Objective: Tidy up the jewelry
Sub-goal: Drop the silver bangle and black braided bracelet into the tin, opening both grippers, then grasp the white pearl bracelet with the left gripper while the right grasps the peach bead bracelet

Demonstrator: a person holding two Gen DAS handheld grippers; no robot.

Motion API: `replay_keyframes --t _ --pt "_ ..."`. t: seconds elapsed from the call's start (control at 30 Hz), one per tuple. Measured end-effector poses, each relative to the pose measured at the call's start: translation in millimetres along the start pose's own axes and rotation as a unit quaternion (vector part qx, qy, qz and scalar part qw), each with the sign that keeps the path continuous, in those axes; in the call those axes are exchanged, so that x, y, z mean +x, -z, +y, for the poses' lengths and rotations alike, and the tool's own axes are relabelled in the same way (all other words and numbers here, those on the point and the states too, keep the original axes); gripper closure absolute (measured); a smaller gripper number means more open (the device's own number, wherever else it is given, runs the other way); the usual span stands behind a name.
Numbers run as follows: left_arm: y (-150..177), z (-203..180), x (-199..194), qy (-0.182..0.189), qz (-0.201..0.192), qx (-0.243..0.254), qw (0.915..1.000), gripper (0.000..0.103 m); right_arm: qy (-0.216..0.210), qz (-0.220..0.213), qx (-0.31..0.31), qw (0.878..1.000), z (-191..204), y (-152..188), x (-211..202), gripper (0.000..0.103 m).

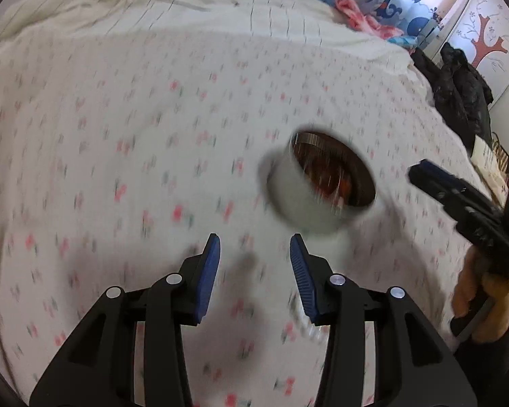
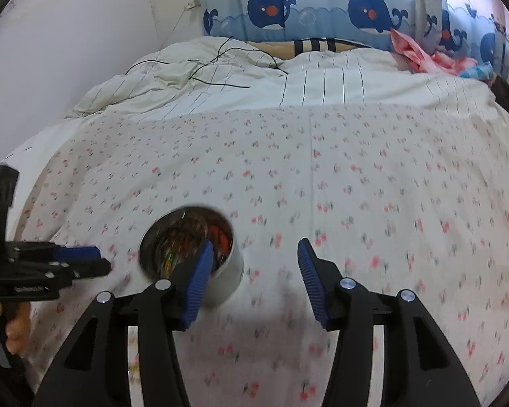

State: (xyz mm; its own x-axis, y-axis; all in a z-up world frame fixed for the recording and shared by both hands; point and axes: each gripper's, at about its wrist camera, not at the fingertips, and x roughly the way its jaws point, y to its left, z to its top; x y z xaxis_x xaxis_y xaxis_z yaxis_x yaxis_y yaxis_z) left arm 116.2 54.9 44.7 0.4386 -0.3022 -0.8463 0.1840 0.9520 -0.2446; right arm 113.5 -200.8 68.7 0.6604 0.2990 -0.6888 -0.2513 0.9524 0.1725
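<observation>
— Two grippers are held over the bed (image 2: 373, 156), and nothing is gripped by either. The left gripper (image 1: 254, 251) is seen with its jaws apart, only flowered sheet (image 1: 125, 142) between them. The right gripper (image 2: 252, 254) is likewise spread, with bare sheet in the gap.

— And the jewelry?

— It is kept in the round tin (image 1: 317, 179), set upright on the bed, lid off. In the left wrist view the tin lies just ahead of the jaws, a little to the right. In the right wrist view it (image 2: 190, 247) sits ahead and to the left, partly hidden behind the left-hand jaw. Reddish and glinting pieces are made out inside; blur prevents them being told apart.

— Why is it stood there?

— Likely so that it can be reached from both sides: one gripper flanks it on each side, both tilted down toward its open mouth. Outside the tin, nothing that could be called jewelry can be picked out.
</observation>
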Motion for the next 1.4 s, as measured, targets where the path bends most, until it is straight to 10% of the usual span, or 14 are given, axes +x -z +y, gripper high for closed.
replay_keyframes --t 0.3,0.93,1.4 --pt "28 -9 10 0.002 0.01 0.009 0.9999 0.062 -0.034 0.026 0.047 0.998 5 83 -24 0.048" --pt "18 5 8 -0.001 -0.005 -0.037 0.9993 0.049 -0.049 0.081 -0.071 0.993 66 81 22 0.095" --pt "30 -30 33 -0.053 0.021 0.059 0.9966 0.04 0.006 0.068 0.054 0.996 -16 79 1 0.089"
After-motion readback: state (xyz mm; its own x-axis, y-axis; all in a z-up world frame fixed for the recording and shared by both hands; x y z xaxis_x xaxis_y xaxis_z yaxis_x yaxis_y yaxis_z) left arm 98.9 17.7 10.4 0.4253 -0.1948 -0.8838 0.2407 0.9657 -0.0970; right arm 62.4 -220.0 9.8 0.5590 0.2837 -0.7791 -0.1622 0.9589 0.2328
